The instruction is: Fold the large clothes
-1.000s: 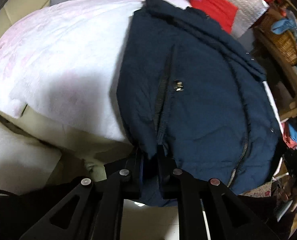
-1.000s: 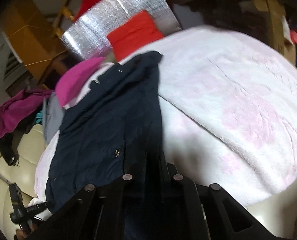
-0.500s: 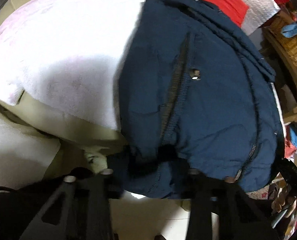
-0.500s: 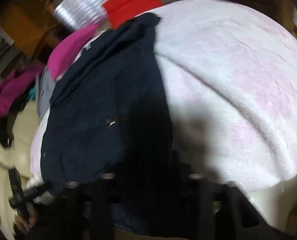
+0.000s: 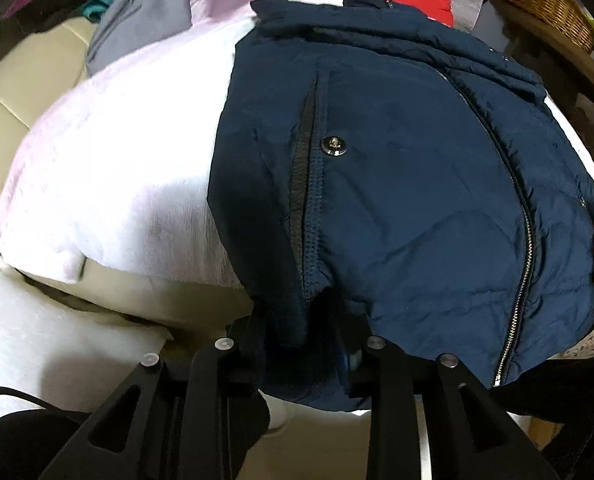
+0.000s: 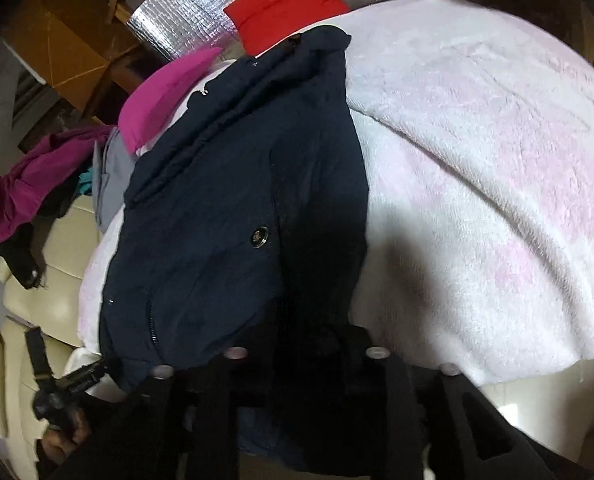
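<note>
The surface under my work is a cream sofa (image 5: pixel 21 120) draped with a white and pink blanket (image 5: pixel 129 168). The navy jacket (image 5: pixel 409 184) lies flat on that blanket, collar away from me, its zip (image 5: pixel 525 248) running down one side and a metal snap (image 5: pixel 333 147) beside a dark pocket slit. Its near hem hangs over the blanket's front edge toward me.

Beyond the jacket's collar sit a red cloth (image 6: pixel 285 12) on a silver foil sheet (image 6: pixel 189 16), a magenta cloth (image 6: pixel 157 100) and a folded grey garment (image 5: pixel 145 24). More purple clothes (image 6: pixel 29 184) are heaped on the sofa's far end. A wicker basket (image 5: pixel 553 12) stands on a wooden frame at the side, and brown cardboard (image 6: pixel 61 44) leans behind.

My left fingers (image 5: pixel 299 344) have just been opening and stand a little apart, with the jacket's hem drooping between them; I cannot see the pads pressing it. My right fingers (image 6: pixel 305 344) have just been opening too, wider than the left, at the hem's other corner, which lies loose in the gap. From the right view I can see my left hand (image 6: pixel 61 436) low at the jacket's far corner.
</note>
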{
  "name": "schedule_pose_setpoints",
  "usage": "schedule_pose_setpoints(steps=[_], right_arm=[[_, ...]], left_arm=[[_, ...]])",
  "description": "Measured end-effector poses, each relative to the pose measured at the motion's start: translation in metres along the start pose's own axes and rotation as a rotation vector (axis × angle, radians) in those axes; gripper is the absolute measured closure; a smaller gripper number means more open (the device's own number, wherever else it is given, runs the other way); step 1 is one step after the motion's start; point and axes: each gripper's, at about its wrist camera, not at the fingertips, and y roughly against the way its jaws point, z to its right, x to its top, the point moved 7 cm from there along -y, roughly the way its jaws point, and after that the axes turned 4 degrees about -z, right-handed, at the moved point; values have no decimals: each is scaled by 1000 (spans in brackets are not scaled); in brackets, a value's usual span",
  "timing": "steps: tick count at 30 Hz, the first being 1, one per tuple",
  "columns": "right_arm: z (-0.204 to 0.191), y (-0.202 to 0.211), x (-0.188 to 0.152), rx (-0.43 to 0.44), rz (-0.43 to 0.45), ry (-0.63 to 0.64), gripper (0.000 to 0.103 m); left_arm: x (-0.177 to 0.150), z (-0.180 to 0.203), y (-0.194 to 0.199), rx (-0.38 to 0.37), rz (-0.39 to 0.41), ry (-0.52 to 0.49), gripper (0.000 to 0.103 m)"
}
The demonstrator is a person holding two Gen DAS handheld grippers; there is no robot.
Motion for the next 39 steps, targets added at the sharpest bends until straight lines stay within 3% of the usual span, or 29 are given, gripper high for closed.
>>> schedule_pose_setpoints(steps=[3, 6, 7, 14, 20, 34, 39], right_arm=[[-7, -7, 0, -14, 0, 31, 50], [-12, -4, -5, -87, 24, 118, 83], [-15, -2, -5, -93, 42, 131, 87], [-36, 38, 5, 64, 206, 137, 89], [-43, 46, 5, 105, 242, 144, 89], [-41, 38, 2, 85, 204, 129, 89], [-34, 22, -1, 60, 119, 108, 85]], left_arm=[[-2, 2, 6, 13, 27, -9, 74], [-5, 5, 12, 35, 68, -22, 78], [-5, 5, 16, 40, 80, -27, 79], [-5, 6, 56, 111, 211, -84, 87], [6, 16, 87, 162, 311, -148, 88], [7, 19, 84, 158, 300, -136, 88], [3, 8, 56, 99, 184, -86, 87]])
